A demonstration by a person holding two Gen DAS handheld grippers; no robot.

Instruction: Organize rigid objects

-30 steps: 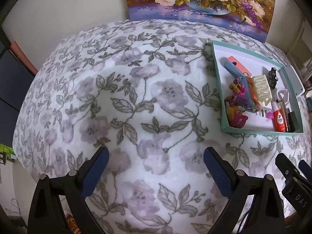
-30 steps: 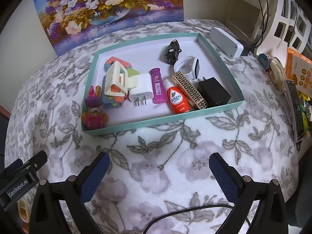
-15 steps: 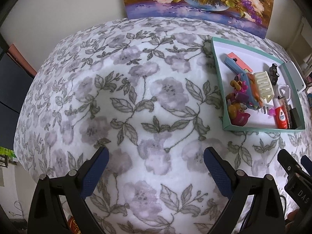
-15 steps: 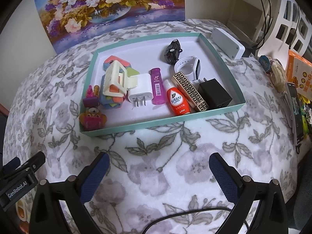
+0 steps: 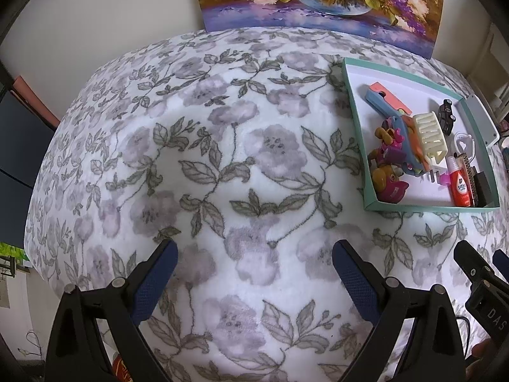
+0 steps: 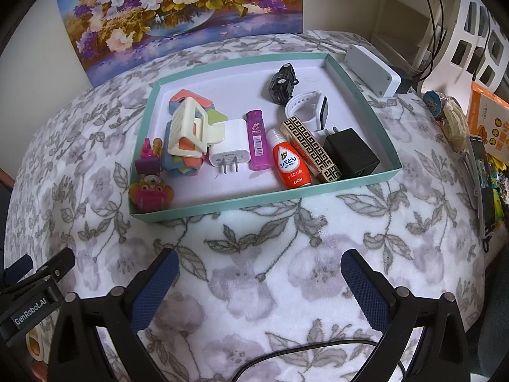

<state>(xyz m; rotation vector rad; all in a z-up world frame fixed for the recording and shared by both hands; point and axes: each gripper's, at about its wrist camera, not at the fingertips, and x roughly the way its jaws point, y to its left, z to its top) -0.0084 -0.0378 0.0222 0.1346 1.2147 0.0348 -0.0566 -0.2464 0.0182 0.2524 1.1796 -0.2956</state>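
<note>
A teal tray (image 6: pixel 264 195) sits on the floral blanket and holds several small objects: a cream hair clip (image 6: pixel 191 129), a white plug (image 6: pixel 227 148), a pink lighter (image 6: pixel 257 140), a red bottle (image 6: pixel 291 167), a black charger (image 6: pixel 351 156), a toy car (image 6: pixel 281 84) and a white watch (image 6: pixel 310 109). My right gripper (image 6: pixel 259 269) is open and empty, in front of the tray. My left gripper (image 5: pixel 254 261) is open and empty over bare blanket, with the tray (image 5: pixel 356 146) to its far right.
A flower painting (image 6: pixel 178 12) leans on the wall behind the tray. A white box (image 6: pixel 372 70) lies beyond the tray's far right corner. Books and clutter (image 6: pixel 483 127) crowd the right edge. A black cable (image 6: pixel 302 350) lies on the blanket by the right gripper.
Both grippers have drifted slightly back from the tray, staying open and empty. The objects in the tray have not moved.
</note>
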